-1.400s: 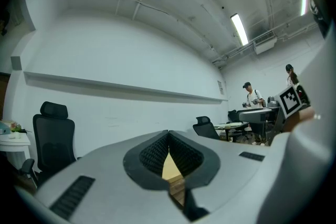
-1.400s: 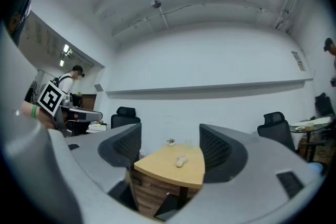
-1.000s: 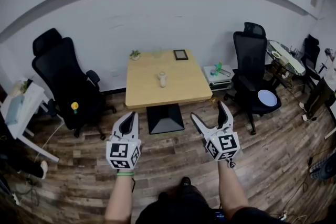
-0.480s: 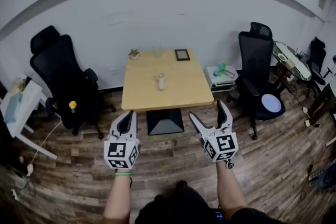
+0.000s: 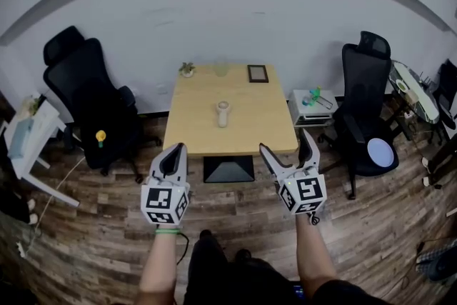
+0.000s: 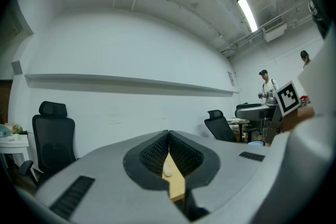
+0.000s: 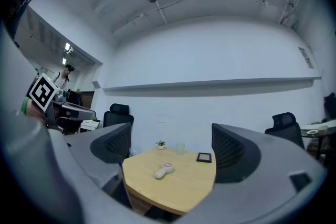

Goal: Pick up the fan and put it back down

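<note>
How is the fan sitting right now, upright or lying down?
Lying down: the fan rests on its side on the table, stretched flat along the top, untouched by either gripper.

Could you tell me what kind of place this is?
Most likely an office or meeting room: black swivel chairs stand on either side of a square wooden table, and a white desk stands further left.

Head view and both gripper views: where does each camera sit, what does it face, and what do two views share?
Head view: on the person's head, facing steeply down at the table and fan; forearms, left hand-held gripper and right hand-held gripper show.
Left gripper view: rides the left hand-held gripper, facing the wall past its shut jaws.
Right gripper view: rides the right hand-held gripper, facing the table between open jaws.
Shared: head and right gripper views both show the fan.
</note>
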A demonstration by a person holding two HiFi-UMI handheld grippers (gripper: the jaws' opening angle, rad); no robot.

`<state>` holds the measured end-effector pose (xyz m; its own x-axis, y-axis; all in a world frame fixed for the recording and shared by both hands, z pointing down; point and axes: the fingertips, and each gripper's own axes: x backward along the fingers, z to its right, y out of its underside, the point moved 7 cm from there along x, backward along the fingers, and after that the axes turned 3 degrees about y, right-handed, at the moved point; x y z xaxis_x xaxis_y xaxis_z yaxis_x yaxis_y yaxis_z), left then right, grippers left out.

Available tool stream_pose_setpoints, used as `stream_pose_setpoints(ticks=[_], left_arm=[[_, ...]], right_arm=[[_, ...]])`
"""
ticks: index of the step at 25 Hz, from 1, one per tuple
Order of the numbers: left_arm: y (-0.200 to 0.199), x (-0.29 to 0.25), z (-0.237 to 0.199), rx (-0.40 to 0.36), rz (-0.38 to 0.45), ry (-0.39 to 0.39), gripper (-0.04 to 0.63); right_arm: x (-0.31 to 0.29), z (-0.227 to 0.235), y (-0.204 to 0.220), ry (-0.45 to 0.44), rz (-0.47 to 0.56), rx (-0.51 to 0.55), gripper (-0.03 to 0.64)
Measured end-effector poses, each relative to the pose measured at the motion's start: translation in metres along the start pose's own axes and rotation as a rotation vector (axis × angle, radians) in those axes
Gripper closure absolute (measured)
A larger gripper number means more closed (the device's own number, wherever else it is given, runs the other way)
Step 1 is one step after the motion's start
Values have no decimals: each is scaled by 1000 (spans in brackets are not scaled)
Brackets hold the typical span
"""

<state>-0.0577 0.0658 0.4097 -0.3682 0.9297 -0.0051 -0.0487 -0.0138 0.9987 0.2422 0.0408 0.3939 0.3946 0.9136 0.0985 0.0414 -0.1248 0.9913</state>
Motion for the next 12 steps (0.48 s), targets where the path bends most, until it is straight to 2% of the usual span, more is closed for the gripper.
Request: stream_pose_setpoints(ticks=[6, 12], left_arm=[[14, -59, -39, 0, 3, 18, 571], [28, -138, -102, 26, -5, 65, 572]], right_arm=[[-63, 9, 20, 16, -22, 9, 143], [-149, 13, 38, 58, -78, 27, 143]])
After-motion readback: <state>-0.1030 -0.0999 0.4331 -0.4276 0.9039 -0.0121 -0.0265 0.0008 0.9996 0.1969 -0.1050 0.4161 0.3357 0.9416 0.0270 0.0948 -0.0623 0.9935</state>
